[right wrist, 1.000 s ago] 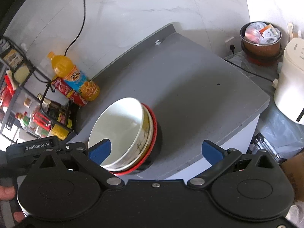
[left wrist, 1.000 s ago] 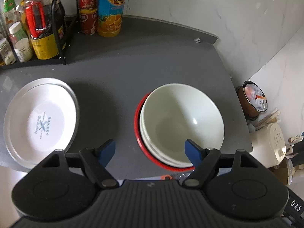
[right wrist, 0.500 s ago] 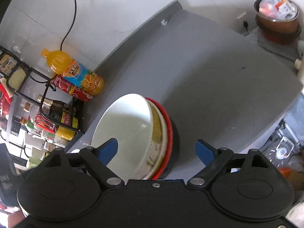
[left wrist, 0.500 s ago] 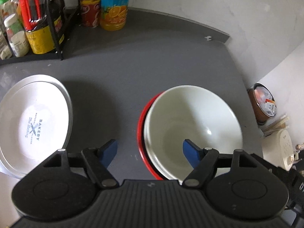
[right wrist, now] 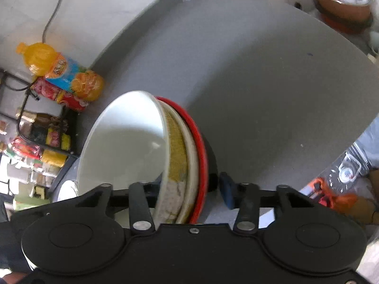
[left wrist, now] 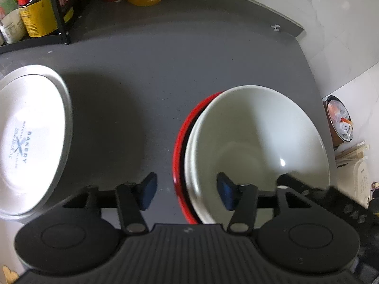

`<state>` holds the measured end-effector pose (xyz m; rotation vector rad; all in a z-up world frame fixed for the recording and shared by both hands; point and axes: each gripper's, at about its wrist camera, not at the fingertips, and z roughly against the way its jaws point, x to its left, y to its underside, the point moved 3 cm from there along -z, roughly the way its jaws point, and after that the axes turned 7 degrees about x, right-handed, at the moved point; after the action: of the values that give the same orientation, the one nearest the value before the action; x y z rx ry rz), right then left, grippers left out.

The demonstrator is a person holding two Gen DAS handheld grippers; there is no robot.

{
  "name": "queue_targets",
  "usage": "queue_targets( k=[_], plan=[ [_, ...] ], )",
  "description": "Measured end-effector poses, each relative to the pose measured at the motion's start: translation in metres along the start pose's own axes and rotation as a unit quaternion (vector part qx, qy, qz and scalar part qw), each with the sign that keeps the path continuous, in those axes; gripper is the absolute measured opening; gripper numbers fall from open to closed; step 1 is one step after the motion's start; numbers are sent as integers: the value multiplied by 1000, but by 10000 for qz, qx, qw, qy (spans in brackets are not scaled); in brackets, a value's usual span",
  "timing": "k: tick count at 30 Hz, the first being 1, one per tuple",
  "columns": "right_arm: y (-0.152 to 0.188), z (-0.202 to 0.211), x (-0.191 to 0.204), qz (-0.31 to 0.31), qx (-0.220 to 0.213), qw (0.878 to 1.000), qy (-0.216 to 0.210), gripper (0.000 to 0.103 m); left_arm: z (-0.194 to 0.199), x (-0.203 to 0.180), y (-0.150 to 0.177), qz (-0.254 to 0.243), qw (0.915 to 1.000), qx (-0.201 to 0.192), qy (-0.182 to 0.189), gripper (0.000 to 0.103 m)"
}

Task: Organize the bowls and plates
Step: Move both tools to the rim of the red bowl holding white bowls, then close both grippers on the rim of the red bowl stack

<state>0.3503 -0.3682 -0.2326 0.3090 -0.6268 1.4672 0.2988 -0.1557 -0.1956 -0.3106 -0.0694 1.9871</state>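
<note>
The grey counter (left wrist: 184, 71) stood against a white marbled wall, bottles crowding a rack (left wrist: 59, 11) at upper left of the left view. Since a second before, both grippers had closed in on the stack of bowls (left wrist: 255, 142) at lower centre, their jaws narrowing. The left gripper (left wrist: 187, 190) straddled the rim, part open, not yet clamping. The right gripper (right wrist: 189, 194) straddled the opposite rim; whether it pinched, I cannot tell. The plate (left wrist: 30, 139) lay apart at left. A two-handed lift of the stack seemed imminent.
</note>
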Motion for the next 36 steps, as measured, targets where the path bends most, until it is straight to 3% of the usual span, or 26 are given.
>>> queue_targets(
  k=[2,5,26,36],
  plan=[
    [1,0,-3,-44,-70,10000,34,34,-5,-2,-1,67,9999,118,34,34],
    [3,2,-4,-49,-119,9999,82,33,-9,2,-3,313,9993,206,-3,26],
    [10,17,24,133,-282,9995,44,33,-1,11,-4,433,9988,129,202,25],
    [20,28,46,333,-287,9990,-6,33,27,27,0,477,9987,-42,199,25]
  ],
)
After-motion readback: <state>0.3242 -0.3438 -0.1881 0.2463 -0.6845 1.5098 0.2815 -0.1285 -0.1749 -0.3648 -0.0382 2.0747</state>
